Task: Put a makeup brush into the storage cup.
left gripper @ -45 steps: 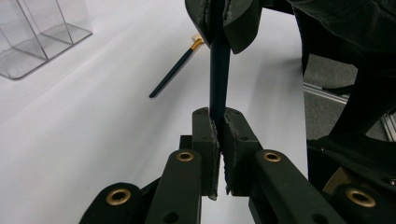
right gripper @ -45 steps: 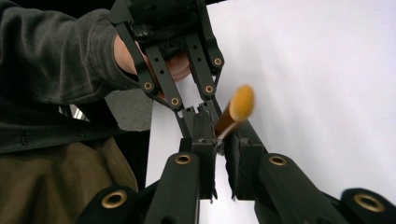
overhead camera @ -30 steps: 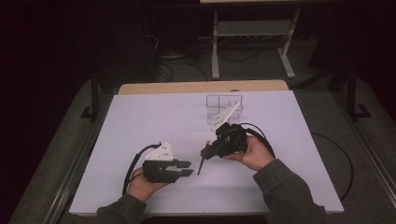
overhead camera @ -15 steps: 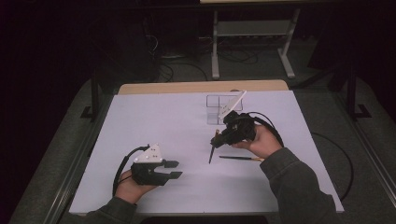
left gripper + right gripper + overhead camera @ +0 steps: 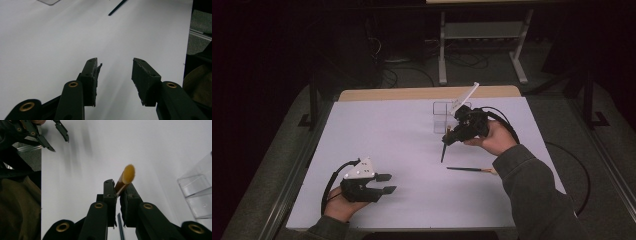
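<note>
Over the desk's (image 5: 392,135) far right, right claw (image 5: 451,138) clamped on a brush (image 5: 124,181) near its ochre bristle end; dark handle slants down toward the sheet. Clear plastic holder (image 5: 443,118) just beside it. Second brush (image 5: 469,170) lies flat nearer the person. Left claw (image 5: 384,183) low at near left, jaws just been opening, nothing between them.

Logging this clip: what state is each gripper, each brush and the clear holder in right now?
Left gripper: jaws have just been opening, nothing between them, low over the table.
Right gripper: shut on a brush, lifted off the table.
Held brush: clamped near its bristle end, handle hanging down.
Second brush: lying flat on the table, untouched.
Clear holder: upright; contents cannot be told.
</note>
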A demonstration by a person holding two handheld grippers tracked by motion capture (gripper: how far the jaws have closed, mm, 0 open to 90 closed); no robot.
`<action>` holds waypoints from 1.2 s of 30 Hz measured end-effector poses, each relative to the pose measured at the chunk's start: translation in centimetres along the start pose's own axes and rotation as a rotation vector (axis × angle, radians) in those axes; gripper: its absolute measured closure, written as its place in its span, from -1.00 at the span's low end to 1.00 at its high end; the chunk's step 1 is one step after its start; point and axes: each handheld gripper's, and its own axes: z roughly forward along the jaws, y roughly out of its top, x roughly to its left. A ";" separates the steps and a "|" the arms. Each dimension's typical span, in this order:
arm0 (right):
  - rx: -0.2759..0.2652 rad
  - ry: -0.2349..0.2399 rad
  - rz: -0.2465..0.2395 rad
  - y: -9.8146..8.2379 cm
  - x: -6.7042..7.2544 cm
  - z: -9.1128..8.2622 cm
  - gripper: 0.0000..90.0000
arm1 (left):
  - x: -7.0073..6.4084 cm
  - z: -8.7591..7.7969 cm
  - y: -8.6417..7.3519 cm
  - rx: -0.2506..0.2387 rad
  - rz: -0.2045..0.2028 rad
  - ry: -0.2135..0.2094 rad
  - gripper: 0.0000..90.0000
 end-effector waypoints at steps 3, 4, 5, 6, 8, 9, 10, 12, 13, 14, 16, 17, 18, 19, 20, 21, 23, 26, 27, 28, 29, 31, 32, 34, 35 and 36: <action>0.003 -0.011 -0.014 0.5 -0.5 -0.1 0.84 | 0.3 -0.2 -0.2 -0.003 -0.009 0.008 0.22; 0.005 -0.012 -0.013 0.7 -0.7 -0.2 0.84 | 0.3 -0.3 -0.2 -0.002 -0.008 0.011 0.22; 0.007 -0.014 -0.015 0.8 -0.9 -0.3 0.84 | 0.4 -0.4 -0.3 -0.005 -0.012 0.011 0.21; 0.009 -0.015 -0.016 1.0 -1.1 -0.4 0.84 | 0.4 -0.4 -0.3 -0.010 -0.008 0.017 0.21; 0.012 -0.021 -0.016 1.4 -1.5 -0.5 0.84 | 0.5 -0.5 -0.4 -0.009 -0.014 0.022 0.20; 0.012 -0.018 -0.012 1.6 -1.6 -0.5 0.84 | 0.5 -0.5 -0.5 -0.008 -0.018 0.021 0.19; 0.015 -0.022 -0.015 1.8 -1.8 -0.5 0.84 | 0.5 -0.4 -0.5 -0.006 -0.020 0.022 0.19; 0.017 -0.025 -0.016 2.2 -2.0 -0.5 0.84 | 0.6 -0.3 -0.6 0.004 -0.019 0.020 0.18; 0.017 -0.030 -0.015 2.3 -2.1 -0.5 0.84 | 0.6 -0.3 -0.7 0.004 -0.020 0.022 0.16; 0.014 -0.024 -0.016 2.5 -2.2 -0.5 0.84 | 0.6 -0.2 -0.7 0.005 -0.023 0.024 0.15; 0.018 -0.031 -0.016 2.7 -2.4 -0.5 0.84 | 0.7 -0.2 -0.9 0.007 -0.027 0.023 0.13; 0.014 -0.027 -0.018 2.8 -2.5 -0.5 0.84 | 0.8 -0.2 -1.0 0.009 -0.024 0.026 0.11; 0.016 -0.027 -0.018 2.8 -2.6 -0.5 0.84 | 0.9 -0.3 -1.0 0.019 -0.017 0.027 0.10; 0.013 -0.030 -0.018 2.9 -2.6 -0.5 0.83 | 0.8 -0.4 -1.0 0.017 -0.022 0.026 0.10; 0.014 -0.032 -0.021 3.0 -2.7 -0.5 0.84 | 0.9 -0.4 -1.0 0.015 -0.022 0.027 0.09; 0.011 -0.037 -0.016 3.1 -2.8 -0.5 0.84 | 0.8 -0.4 -1.0 0.012 -0.026 0.028 0.07; 0.009 -0.036 -0.015 3.3 -2.9 -0.6 0.84 | 0.9 -0.4 -1.0 0.010 -0.027 0.027 0.04; 0.007 -0.037 -0.015 3.5 -3.3 -0.7 0.84 | 0.9 -0.5 -1.0 0.010 -0.020 0.033 0.01; 0.003 -0.035 -0.012 3.6 -3.4 -0.8 0.84 | 0.9 -0.5 -1.0 0.010 -0.019 0.034 0.01; 0.009 -0.043 -0.010 3.7 -3.5 -0.9 0.84 | 0.9 -0.5 -1.0 0.008 -0.019 0.035 -0.01; 0.003 -0.039 -0.013 3.8 -3.6 -0.9 0.84 | 1.0 -0.6 -1.0 0.007 -0.017 0.037 -0.02; 0.000 -0.049 -0.010 3.9 -3.9 -1.2 0.84 | 1.0 -0.7 -1.0 0.006 -0.021 0.037 -0.02; -0.003 -0.046 -0.008 4.0 -4.0 -1.3 0.84 | 1.0 -0.7 -1.0 0.005 -0.027 0.038 -0.03; -0.003 -0.053 -0.003 4.2 -4.2 -1.5 0.84 | 1.0 -0.8 -1.0 0.003 -0.022 0.041 -0.04; -0.005 -0.050 -0.001 4.3 -4.3 -1.5 0.84 | 1.0 -0.8 -1.0 0.002 -0.021 0.041 -0.04; -0.003 -0.059 -0.003 4.4 -4.4 -1.6 0.84 | 1.0 -0.8 -1.0 0.000 -0.023 0.041 -0.04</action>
